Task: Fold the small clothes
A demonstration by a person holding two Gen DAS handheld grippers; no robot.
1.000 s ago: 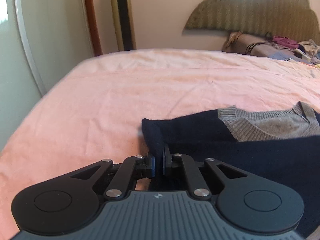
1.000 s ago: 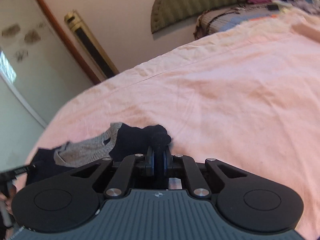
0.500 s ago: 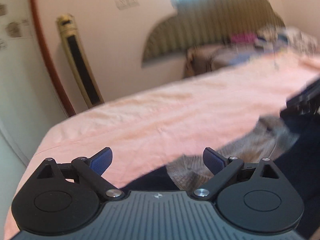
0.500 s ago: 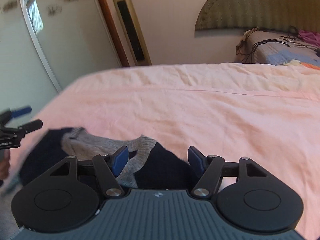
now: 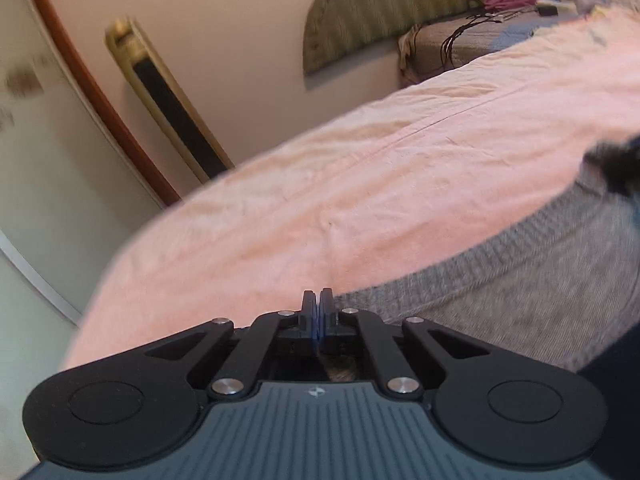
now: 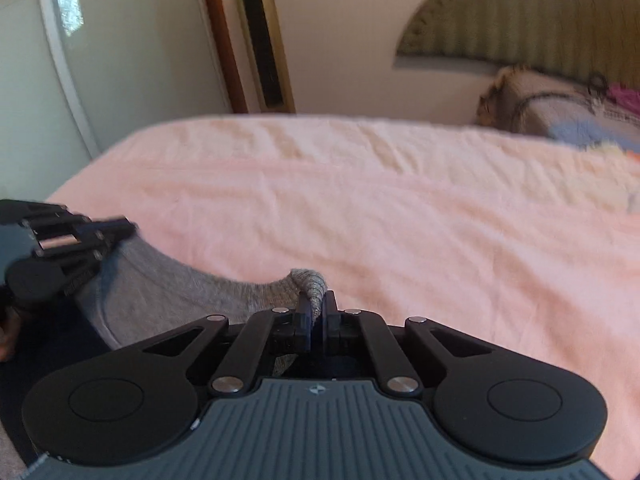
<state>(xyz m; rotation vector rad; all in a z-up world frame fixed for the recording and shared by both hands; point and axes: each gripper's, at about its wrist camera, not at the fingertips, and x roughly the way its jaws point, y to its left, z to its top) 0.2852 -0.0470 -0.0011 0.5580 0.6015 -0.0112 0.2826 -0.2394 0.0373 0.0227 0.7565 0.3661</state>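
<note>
Both tongs had just snapped closed: my right tongs point(image 6: 316, 312) pinched the grey knit hem point(image 6: 310, 284) of the sweater point(image 5: 520, 280) on the pink bed point(image 6: 400, 220); my left tongs point(image 5: 317, 312) looked clamped at its edge.

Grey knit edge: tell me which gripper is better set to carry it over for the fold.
Right, probably. The right gripper visibly pinches a bunch of the grey knit edge; the left gripper is shut at that edge, but no cloth shows between its pads.
</note>
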